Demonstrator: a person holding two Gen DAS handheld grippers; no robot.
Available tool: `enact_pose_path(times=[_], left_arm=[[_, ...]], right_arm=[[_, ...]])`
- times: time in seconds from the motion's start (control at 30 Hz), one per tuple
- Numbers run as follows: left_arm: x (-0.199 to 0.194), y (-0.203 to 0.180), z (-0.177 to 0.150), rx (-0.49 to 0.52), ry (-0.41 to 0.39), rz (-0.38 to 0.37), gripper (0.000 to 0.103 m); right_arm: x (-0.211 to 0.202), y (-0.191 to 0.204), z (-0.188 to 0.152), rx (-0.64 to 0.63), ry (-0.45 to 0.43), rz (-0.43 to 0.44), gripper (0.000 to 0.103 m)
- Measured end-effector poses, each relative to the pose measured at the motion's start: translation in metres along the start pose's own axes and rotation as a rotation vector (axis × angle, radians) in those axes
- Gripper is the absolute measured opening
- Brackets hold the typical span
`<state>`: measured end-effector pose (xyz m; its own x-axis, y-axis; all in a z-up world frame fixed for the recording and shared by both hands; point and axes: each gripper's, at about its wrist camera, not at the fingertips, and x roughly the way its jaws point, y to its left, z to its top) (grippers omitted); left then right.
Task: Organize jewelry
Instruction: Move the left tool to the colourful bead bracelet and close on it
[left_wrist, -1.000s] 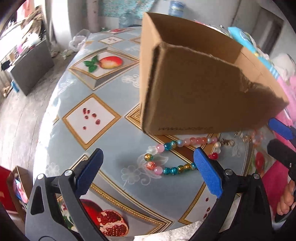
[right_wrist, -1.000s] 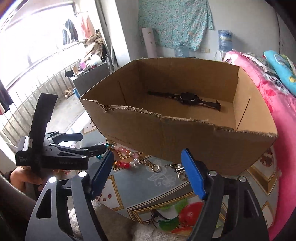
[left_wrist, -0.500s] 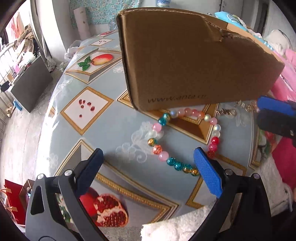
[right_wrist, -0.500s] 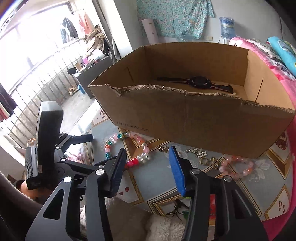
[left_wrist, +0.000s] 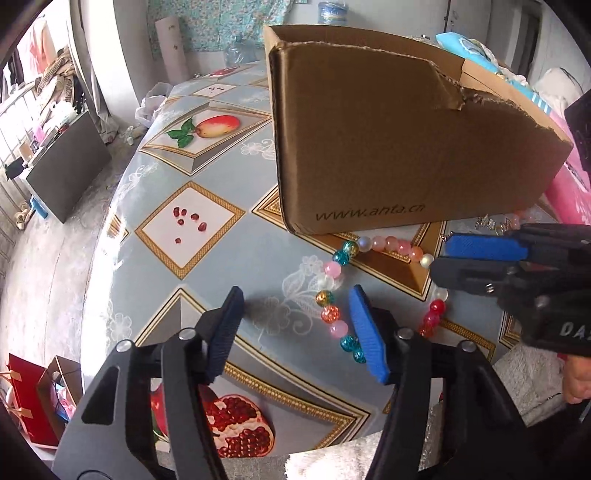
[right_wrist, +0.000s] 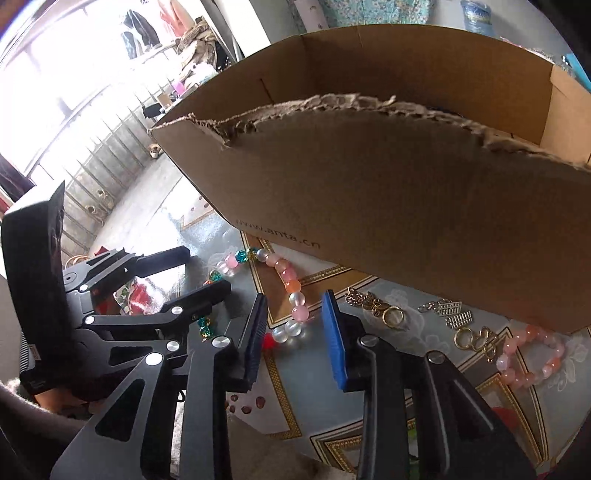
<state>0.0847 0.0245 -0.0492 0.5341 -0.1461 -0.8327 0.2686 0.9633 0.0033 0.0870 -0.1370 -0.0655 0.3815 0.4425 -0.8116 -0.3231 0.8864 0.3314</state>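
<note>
- My right tongs (right_wrist: 293, 332) are closing, the necklace (right_wrist: 295, 312) strand between their pads, not yet pinched; beads may roll out sideways.
- My left tongs (left_wrist: 295, 325) are closing on bare table (left_wrist: 258, 266), necklace just outside their right pad: they could miss or tangle it.
- Beyond the right tongs, only their view shows rings (right_wrist: 391, 316) and a pink bracelet (right_wrist: 532, 354) by the box (right_wrist: 406, 206).

Left black two-finger gripper with blue pads (left_wrist: 295, 328): angled downward, jaws closing, nothing pressed between the pads. Right black two-finger gripper with blue pads (right_wrist: 295, 328): angled downward, just right of it, jaws closing, pads not yet pressing anything.
</note>
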Motion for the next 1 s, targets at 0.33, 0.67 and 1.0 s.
enact_pose_path(times=[0.33, 0.67, 1.0], left_arm=[[0.002, -0.01, 0.007, 0.015, 0.045, -0.009, 0.04], [0.007, -0.019, 0.017, 0.023, 0.05, -0.014, 0.008], [-0.002, -0.015, 0.016, -0.032, 0.037, -0.057, 0.008]], right_arm=[[0.012, 0.015, 0.007, -0.053, 0.023, -0.029, 0.018], [0.016, 0.007, 0.011, -0.028, 0.022, 0.001, 0.01], [0.002, 0.004, 0.009, -0.009, -0.022, 0.022, 0.01]])
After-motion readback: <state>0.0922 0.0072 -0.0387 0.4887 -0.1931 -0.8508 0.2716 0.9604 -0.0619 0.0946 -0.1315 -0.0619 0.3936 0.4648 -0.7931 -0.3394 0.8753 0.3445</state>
